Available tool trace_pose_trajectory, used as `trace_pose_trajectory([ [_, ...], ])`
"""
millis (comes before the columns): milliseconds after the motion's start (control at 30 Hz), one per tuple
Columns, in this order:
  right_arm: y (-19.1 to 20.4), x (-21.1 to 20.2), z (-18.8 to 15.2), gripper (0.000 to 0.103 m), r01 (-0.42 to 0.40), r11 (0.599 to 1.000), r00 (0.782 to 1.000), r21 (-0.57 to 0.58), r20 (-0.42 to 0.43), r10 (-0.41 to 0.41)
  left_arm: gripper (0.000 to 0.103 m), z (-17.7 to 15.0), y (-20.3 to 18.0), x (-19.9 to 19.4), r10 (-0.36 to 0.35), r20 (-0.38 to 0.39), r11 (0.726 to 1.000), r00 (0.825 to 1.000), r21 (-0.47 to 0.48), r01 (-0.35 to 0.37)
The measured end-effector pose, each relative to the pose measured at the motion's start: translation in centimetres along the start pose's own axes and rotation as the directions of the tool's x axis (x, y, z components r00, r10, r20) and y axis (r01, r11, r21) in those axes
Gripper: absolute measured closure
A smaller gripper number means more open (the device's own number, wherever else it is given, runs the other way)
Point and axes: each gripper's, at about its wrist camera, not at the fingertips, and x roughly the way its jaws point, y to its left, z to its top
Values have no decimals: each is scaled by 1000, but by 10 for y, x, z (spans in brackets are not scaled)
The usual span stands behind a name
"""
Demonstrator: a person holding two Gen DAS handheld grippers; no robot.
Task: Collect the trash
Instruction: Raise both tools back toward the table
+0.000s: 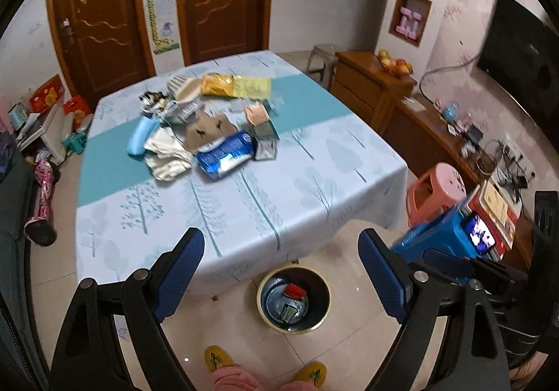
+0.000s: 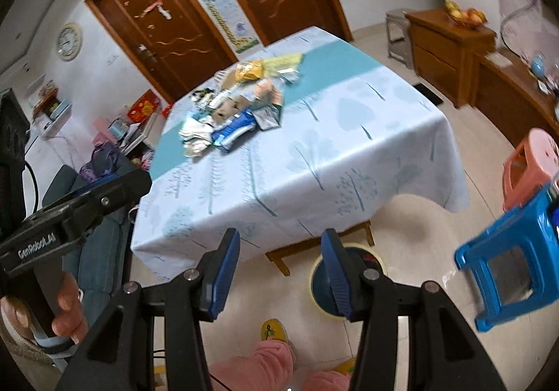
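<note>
Both grippers hang empty over the near table edge, left gripper (image 1: 281,272) spread wide and right gripper (image 2: 280,272) partly open. Probably lining up another grab from the trash pile (image 1: 206,132) mid-table. Bin (image 1: 293,300) waits on the tiled floor just below, already holding scraps.

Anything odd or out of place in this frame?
Only the expected mess: crumpled wrappers and packets piled mid-table on the tree-print tablecloth, a blue foil packet nearest. The round bin on the floor already holds some trash. Nothing looks spilled or damaged.
</note>
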Motion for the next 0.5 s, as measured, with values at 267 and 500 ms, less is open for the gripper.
trace_pose_trajectory([
  [267, 21, 3, 29, 54, -48, 997, 998, -57, 32, 50, 14, 16, 21, -10, 54, 31, 997, 998, -52, -52],
  [500, 40, 25, 53, 54, -53, 996, 998, -75, 34, 56, 14, 32, 53, 8, 59, 20, 996, 998, -64, -57],
])
